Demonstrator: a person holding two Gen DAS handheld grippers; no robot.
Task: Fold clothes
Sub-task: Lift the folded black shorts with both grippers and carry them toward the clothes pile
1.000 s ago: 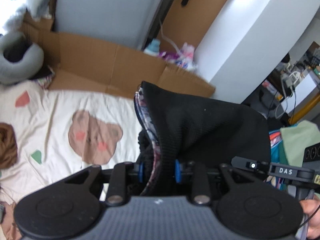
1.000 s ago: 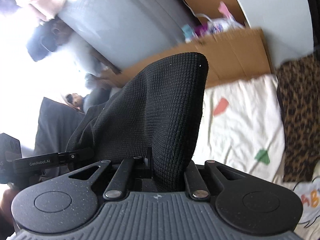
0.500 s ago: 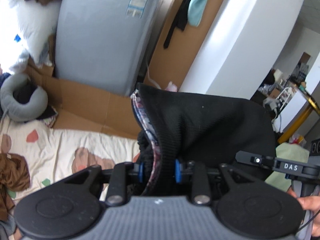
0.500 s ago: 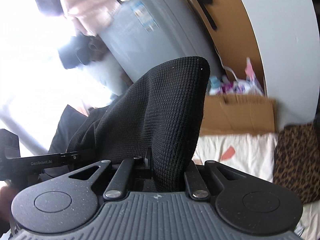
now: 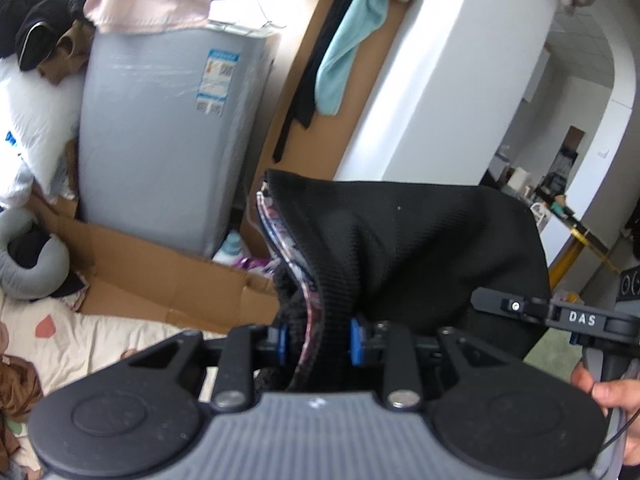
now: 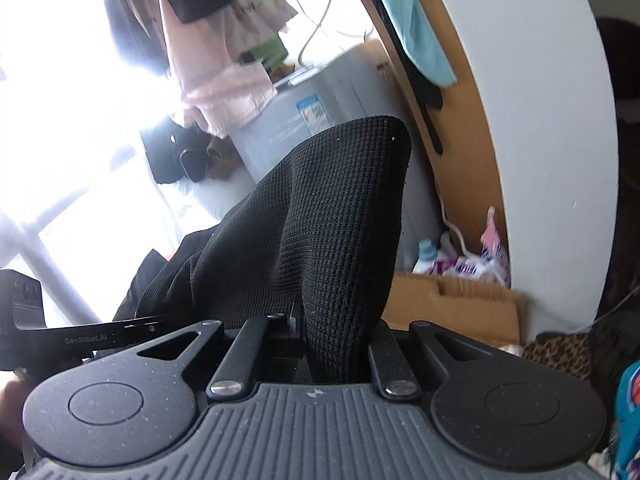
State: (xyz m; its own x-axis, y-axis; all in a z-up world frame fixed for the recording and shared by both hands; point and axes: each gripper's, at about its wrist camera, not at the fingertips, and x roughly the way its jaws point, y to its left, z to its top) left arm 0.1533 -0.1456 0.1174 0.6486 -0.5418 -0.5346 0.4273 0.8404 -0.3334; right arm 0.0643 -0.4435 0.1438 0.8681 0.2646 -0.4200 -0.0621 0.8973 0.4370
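A black knit garment [image 5: 408,248] with a patterned lining hangs between both grippers, held up in the air. My left gripper [image 5: 318,340] is shut on one edge of it, the cloth pinched between the blue pads. My right gripper [image 6: 336,332] is shut on another edge of the same garment [image 6: 320,216], which rises in a peak in front of the camera. The right gripper also shows at the right of the left wrist view [image 5: 560,316]. The garment's lower part is hidden.
A cream bedsheet with a bear print [image 5: 80,340] lies below left, cardboard [image 5: 152,264] behind it. A grey appliance [image 5: 160,128], a white wall [image 5: 440,80], hanging clothes [image 5: 348,40] and a leopard-print cloth [image 6: 560,352] surround the spot.
Both grippers have lifted and tilted upward with the garment; the bedsheet has dropped out of most of both views and the wall and hanging clothes have come in.
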